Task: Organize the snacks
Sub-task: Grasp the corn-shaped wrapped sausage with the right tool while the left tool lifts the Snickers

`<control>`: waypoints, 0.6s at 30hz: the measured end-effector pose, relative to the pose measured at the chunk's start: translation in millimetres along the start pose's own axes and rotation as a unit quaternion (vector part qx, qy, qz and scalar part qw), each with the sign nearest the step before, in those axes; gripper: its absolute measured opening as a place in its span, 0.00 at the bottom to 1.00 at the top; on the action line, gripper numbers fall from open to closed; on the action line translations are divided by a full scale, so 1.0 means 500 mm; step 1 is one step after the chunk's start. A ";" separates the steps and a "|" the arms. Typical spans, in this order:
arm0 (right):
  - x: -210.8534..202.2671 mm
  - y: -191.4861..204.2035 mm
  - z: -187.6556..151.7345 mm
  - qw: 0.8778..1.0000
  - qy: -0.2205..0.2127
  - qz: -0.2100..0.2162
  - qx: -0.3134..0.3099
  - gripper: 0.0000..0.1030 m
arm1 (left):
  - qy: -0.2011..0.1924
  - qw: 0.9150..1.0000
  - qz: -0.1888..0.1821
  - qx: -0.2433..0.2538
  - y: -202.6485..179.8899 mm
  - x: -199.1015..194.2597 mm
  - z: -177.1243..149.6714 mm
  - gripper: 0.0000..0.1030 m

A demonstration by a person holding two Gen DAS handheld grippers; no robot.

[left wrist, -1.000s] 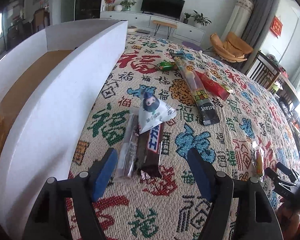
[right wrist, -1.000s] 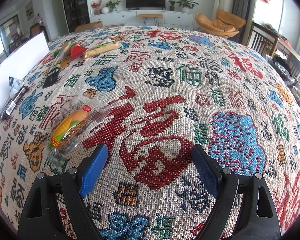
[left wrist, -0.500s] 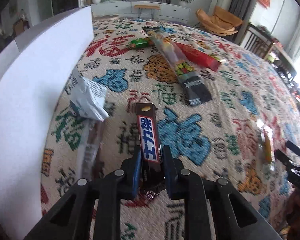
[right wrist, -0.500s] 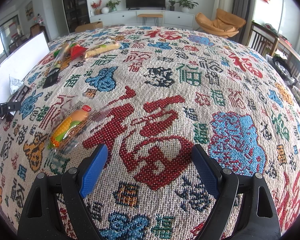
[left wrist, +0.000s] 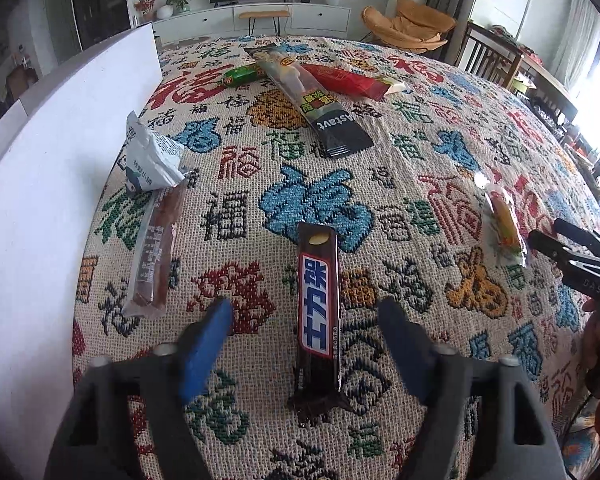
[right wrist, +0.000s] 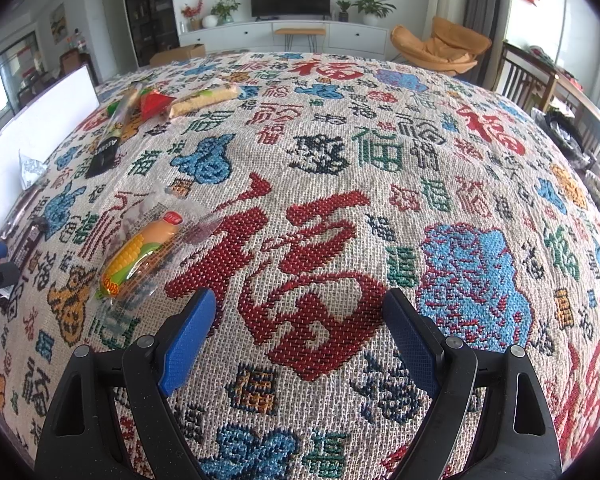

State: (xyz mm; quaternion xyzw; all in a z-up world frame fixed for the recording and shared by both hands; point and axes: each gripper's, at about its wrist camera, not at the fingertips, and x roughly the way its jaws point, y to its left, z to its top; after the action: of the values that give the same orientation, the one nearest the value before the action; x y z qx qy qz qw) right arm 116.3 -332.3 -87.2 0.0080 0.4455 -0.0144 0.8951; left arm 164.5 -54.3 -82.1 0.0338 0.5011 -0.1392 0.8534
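A brown Snickers bar (left wrist: 318,312) lies flat on the patterned tablecloth, between the fingers of my open left gripper (left wrist: 304,320), untouched by either finger. Left of it lie a clear-wrapped brown stick snack (left wrist: 156,252) and a white triangular pouch (left wrist: 150,160) beside the white box wall (left wrist: 48,184). A long dark packet (left wrist: 312,100), a red packet (left wrist: 350,82) and a green candy (left wrist: 240,76) lie farther back. My right gripper (right wrist: 300,328) is open and empty above the cloth, with a corn-shaped snack (right wrist: 140,252) to its left; the snack also shows in the left wrist view (left wrist: 504,224).
The tall white box (right wrist: 36,132) stands along the table's left side. The right gripper's black body (left wrist: 572,256) shows at the right edge of the left view. Dining chairs (right wrist: 540,84) stand past the table's right edge.
My left gripper was shut on the Snickers bar half a second ago; it has now opened, and the bar lies released, farther right of the stick snack. The right gripper has not moved.
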 end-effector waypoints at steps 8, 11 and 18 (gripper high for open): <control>-0.038 -0.043 0.003 0.973 0.017 0.170 0.156 0.83 | -0.044 0.998 -0.019 -0.049 0.036 -0.035 -0.054 0.18; -0.006 0.033 0.034 0.960 0.093 0.211 0.156 0.83 | -0.058 0.996 -0.021 -0.064 0.047 -0.044 -0.053 0.18; 0.056 0.185 0.113 0.992 0.099 0.073 0.041 0.47 | -0.094 0.991 -0.027 -0.090 0.068 -0.080 -0.066 0.18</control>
State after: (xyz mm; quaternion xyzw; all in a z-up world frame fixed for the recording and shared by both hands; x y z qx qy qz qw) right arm 181.3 -242.1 -75.4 0.0785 0.5290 0.0332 0.8444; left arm 127.4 -6.8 -66.7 -0.0699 0.4303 -0.1186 0.8921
